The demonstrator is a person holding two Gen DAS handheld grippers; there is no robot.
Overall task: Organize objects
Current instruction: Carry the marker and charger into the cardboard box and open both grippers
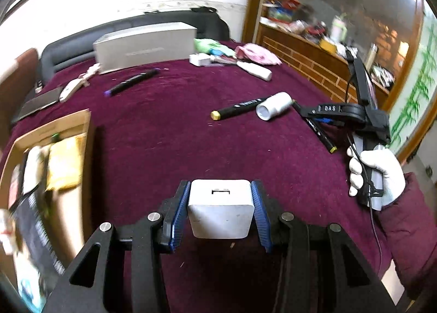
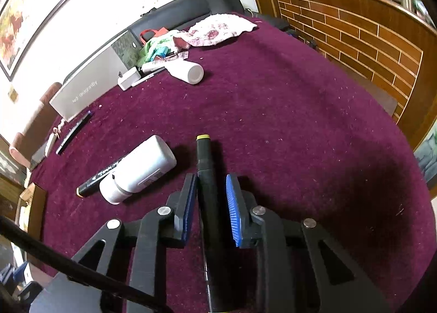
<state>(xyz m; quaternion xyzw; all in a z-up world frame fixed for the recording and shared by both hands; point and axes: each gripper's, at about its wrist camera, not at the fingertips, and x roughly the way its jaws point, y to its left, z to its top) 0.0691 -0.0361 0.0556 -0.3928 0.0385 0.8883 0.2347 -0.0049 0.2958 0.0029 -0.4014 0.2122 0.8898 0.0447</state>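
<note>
Fingers (image 1: 181,211) of the left gripper (image 1: 221,210) pinch a white charger block (image 1: 220,207) from both sides, carried above the maroon-covered tabletop (image 1: 164,149) beside an open cardboard box (image 1: 79,132) that already holds a yellow packet (image 1: 64,165) and other blurred items. At the right gripper (image 2: 211,198), the blue-padded fingers (image 2: 233,211) straddle a black marker (image 2: 206,176) with a yellow-green cap; the left pad touches its barrel, a sliver of gap shows on the right, so the grip looks close to complete but not yet sealed. A gloved hand (image 1: 377,173) steadies that tool.

Much sorting appears to remain. Just beside the marker lie a white bottle (image 2: 142,168) and a second black marker (image 2: 101,176). Farther back sit another white bottle (image 2: 185,71), a small white adapter (image 2: 128,78), a purple-tipped pen (image 2: 73,132), a crumpled pink cloth (image 2: 218,28), green packaging (image 2: 155,47) and a long grey carton (image 2: 87,86). Judging by the box's contents, the job is under way, not near its end.
</note>
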